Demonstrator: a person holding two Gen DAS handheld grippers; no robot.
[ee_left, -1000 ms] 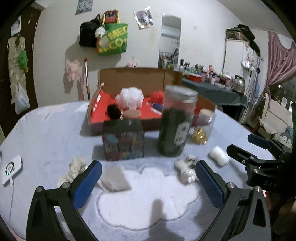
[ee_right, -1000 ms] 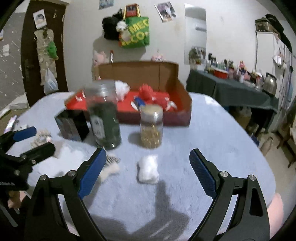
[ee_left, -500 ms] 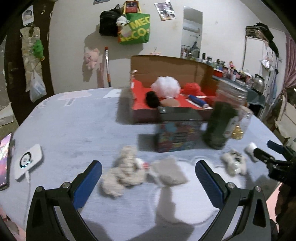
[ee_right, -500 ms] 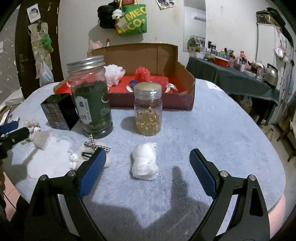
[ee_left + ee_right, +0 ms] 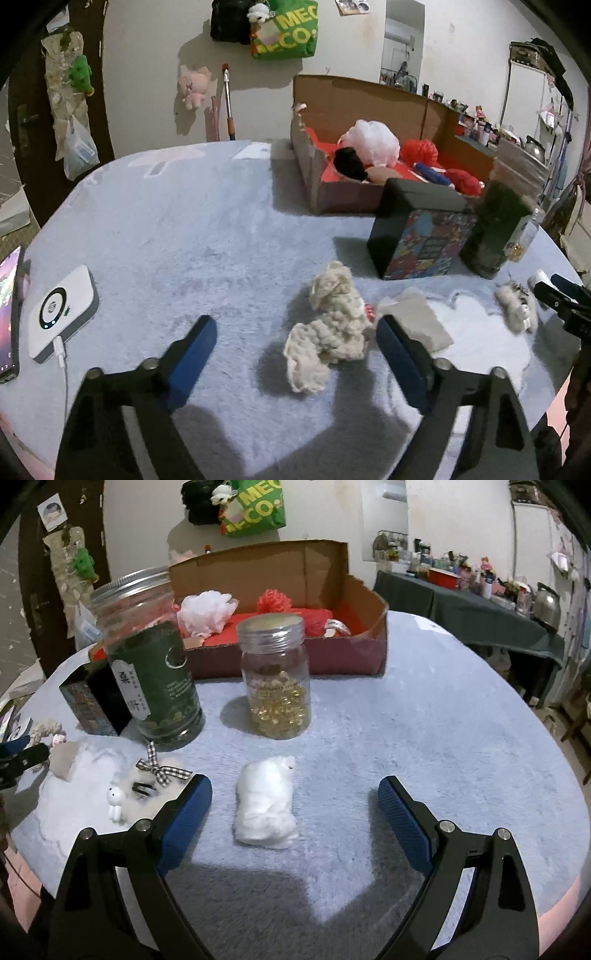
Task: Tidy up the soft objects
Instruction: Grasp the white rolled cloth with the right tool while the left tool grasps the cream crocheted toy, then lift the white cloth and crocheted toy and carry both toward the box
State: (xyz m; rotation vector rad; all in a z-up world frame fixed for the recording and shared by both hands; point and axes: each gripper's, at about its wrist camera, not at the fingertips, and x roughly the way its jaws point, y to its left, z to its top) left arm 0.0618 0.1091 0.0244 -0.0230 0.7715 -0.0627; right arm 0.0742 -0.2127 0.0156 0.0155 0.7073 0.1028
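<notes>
A cream knitted soft toy [image 5: 330,332] lies on the blue-grey fluffy table cover, between my open left gripper's [image 5: 295,354] fingertips and nearer the right one. A beige cloth pad [image 5: 413,321] lies just right of it. A white fluffy bundle [image 5: 264,803] lies between the fingertips of my open right gripper [image 5: 293,808]. A small plush with a checked bow [image 5: 151,782] lies to its left, on a white cloud-shaped mat [image 5: 77,786]. An open cardboard box [image 5: 365,627] with red lining holds a pink-white mesh puff [image 5: 373,140] and red puffs.
A tall jar of dark green leaves [image 5: 147,664], a jar of golden capsules [image 5: 275,679] and a dark patterned box [image 5: 417,236] stand before the cardboard box. A white charger pad [image 5: 61,310] and a phone [image 5: 9,310] lie at the table's left edge.
My left gripper has swung left and lower, from the cloud mat to the knitted toy. My right gripper has moved closer to the white bundle. Both stayed open.
</notes>
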